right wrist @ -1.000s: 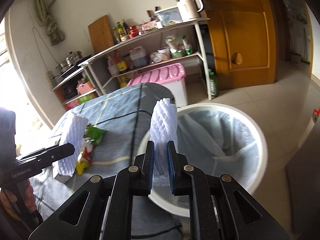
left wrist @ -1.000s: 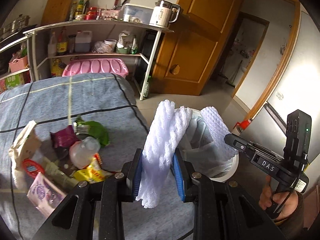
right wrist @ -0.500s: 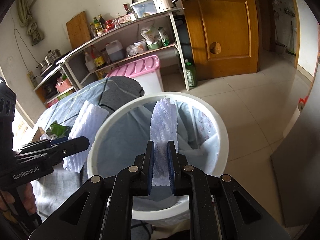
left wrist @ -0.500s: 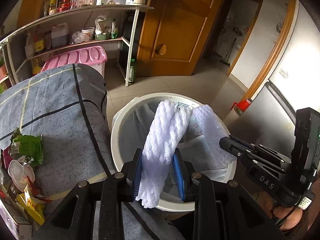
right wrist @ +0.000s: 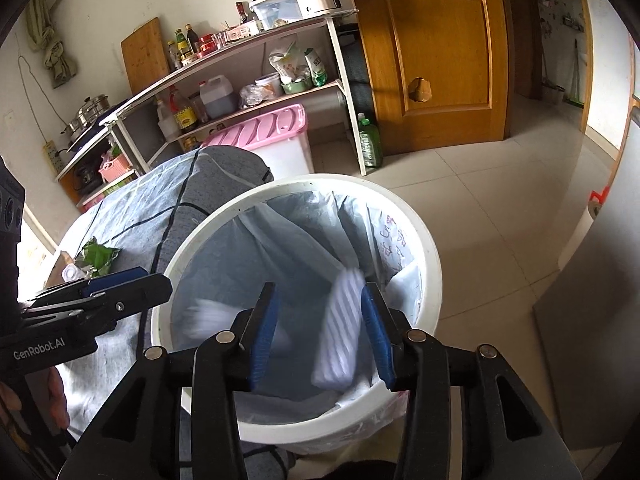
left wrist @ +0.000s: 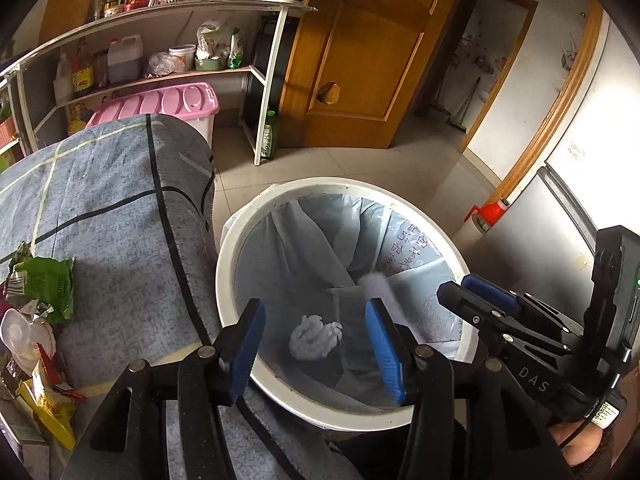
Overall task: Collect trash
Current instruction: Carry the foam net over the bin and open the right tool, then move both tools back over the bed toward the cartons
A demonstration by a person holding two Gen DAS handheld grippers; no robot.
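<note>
A white trash bin (left wrist: 236, 248) (right wrist: 428, 256) with a pale blue liner stands on the floor beside the table. My left gripper (left wrist: 316, 344) is open and empty above the bin. A white foam net (left wrist: 314, 338) lies at the bin's bottom. My right gripper (right wrist: 320, 338) is open above the bin. Another white foam net (right wrist: 340, 320), blurred, falls between its fingers into the bin; it shows in the left view (left wrist: 380, 288) too. More trash, a green wrapper (left wrist: 44, 284) and a yellow wrapper (left wrist: 48, 404), lies on the table.
The table has a grey-blue checked cloth (left wrist: 112, 208) (right wrist: 132, 216) left of the bin. A shelf rack (left wrist: 160, 60) with bottles, a pink-lidded box (left wrist: 160, 104) and a wooden door (left wrist: 360, 60) stand behind. A grey cabinet (left wrist: 540, 240) stands to the right.
Both grippers have opened above the bin and let go of their white foam nets. The left one's net now lies in the bin; the right one's is falling.
</note>
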